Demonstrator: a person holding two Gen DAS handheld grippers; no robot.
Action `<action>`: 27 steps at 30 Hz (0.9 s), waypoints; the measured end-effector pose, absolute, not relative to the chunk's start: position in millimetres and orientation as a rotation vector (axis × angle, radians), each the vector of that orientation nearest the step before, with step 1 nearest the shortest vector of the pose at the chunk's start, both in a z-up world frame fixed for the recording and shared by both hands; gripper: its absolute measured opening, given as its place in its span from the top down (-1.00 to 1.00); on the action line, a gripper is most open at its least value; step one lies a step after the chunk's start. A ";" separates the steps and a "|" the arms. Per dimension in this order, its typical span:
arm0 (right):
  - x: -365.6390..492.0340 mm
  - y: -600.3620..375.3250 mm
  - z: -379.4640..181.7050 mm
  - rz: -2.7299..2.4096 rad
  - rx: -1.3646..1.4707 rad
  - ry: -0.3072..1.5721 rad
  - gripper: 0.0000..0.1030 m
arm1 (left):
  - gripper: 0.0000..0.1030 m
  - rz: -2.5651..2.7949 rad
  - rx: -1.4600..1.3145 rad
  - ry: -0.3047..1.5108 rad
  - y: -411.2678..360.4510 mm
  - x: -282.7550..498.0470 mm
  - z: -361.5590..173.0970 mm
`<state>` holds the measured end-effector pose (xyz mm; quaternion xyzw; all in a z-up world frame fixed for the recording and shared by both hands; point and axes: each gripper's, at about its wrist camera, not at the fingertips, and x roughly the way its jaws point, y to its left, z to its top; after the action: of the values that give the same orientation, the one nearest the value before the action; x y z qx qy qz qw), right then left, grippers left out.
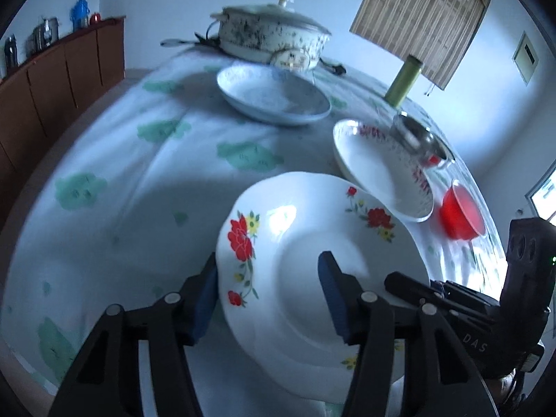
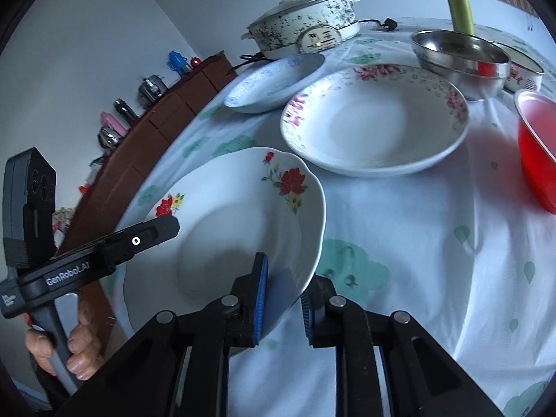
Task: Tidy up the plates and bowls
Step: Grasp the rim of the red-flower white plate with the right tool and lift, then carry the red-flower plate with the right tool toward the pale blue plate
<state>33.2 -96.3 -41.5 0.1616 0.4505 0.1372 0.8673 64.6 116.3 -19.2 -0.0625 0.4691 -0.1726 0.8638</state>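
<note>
A white plate with red flowers point(image 1: 312, 260) point(image 2: 226, 229) is held tilted above the tablecloth. My left gripper point(image 1: 267, 295) is open, its jaws straddling the plate's left rim with a wide gap. My right gripper point(image 2: 285, 295) is shut on the plate's right rim. A pink-flowered plate point(image 2: 375, 121) point(image 1: 378, 170) lies beyond it, a blue-patterned plate point(image 1: 274, 97) point(image 2: 274, 80) further back. A steel bowl point(image 2: 458, 59) point(image 1: 420, 139), a red bowl point(image 2: 538, 153) point(image 1: 460, 212) and a flowered enamel bowl point(image 2: 524, 69) stand at the right.
A speckled electric pot point(image 1: 274, 38) point(image 2: 305, 27) with cord stands at the table's far end. A green cylinder point(image 1: 405, 81) point(image 2: 458, 0) is behind the bowls. A brown sideboard point(image 1: 59, 76) with flasks runs along the left wall.
</note>
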 end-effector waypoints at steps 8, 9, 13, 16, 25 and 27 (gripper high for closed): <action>58.1 -84.3 -8.6 0.307 0.290 0.876 0.61 | -0.06 -0.330 -0.127 0.905 123.2 87.6 11.6; 61.3 -83.4 -5.0 0.307 0.287 0.869 0.61 | -0.06 -0.330 -0.127 0.891 123.6 92.5 16.4; 85.9 -83.7 13.6 0.303 0.274 0.824 0.61 | -0.06 -0.310 -0.093 0.833 119.4 115.7 34.8; 115.3 -87.1 22.9 0.302 0.289 0.818 0.61 | -0.06 -0.296 -0.086 0.814 115.7 139.7 41.9; 186.2 -89.1 23.4 0.271 0.287 0.807 0.61 | -0.06 -0.282 -0.131 0.807 111.6 216.5 37.7; 197.0 -90.1 20.5 0.259 0.289 0.807 0.61 | -0.06 -0.281 -0.138 0.807 109.4 228.1 34.8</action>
<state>197.0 -90.1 20.5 0.1397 0.3900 0.1251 0.9015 228.1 109.4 34.8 -0.0669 0.3910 -0.1361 0.9078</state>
